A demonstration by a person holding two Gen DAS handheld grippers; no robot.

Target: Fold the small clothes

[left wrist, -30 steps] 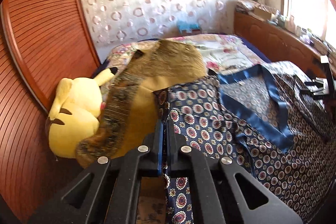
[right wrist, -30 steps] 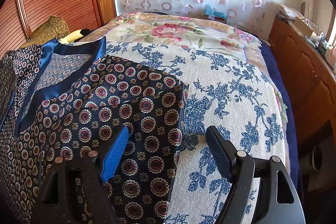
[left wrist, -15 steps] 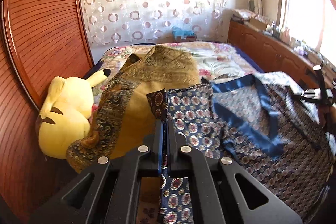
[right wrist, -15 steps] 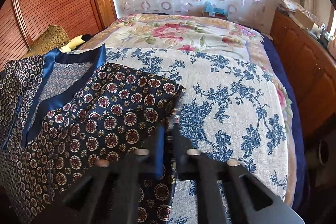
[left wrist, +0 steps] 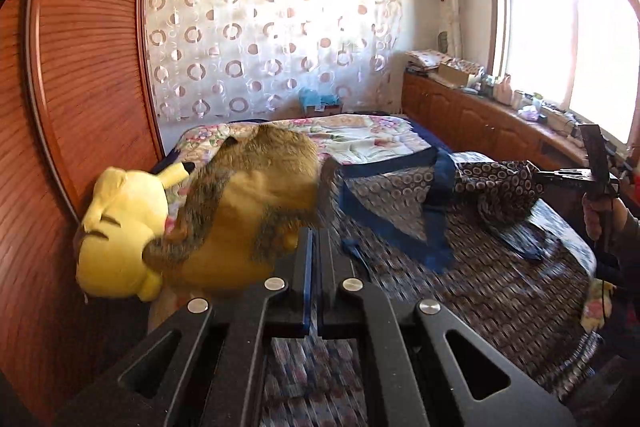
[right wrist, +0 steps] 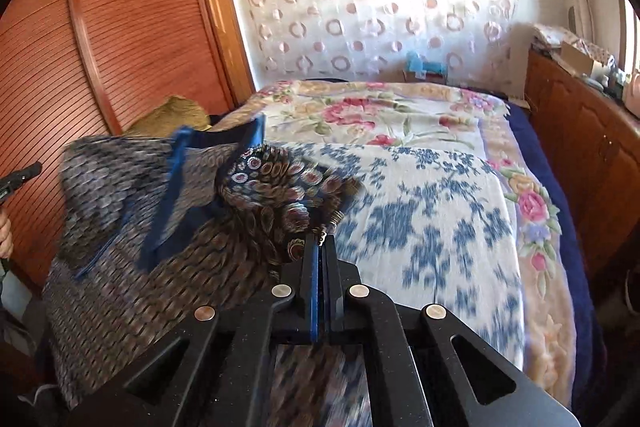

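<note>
A navy patterned garment with blue satin trim [left wrist: 460, 247] is lifted off the bed and stretched between both grippers. My left gripper [left wrist: 314, 243] is shut on its left edge, the cloth running under the fingers. My right gripper [right wrist: 319, 247] is shut on the bunched right edge of the same garment [right wrist: 276, 195]. The right gripper also shows at the right in the left wrist view [left wrist: 576, 181], holding that bunched cloth. The picture is motion-blurred.
A yellow plush toy [left wrist: 120, 231] and a mustard patterned cushion [left wrist: 256, 195] lie at the bed's left side against a wooden louvred wardrobe [left wrist: 80, 107]. The bed has a blue-and-white floral cover [right wrist: 432, 219]. Wooden cabinets [right wrist: 580, 147] run along the right.
My right gripper shut on the garment's right edge. Both grippers then rose, lifting the garment off the bed; the views now look higher into the room.
</note>
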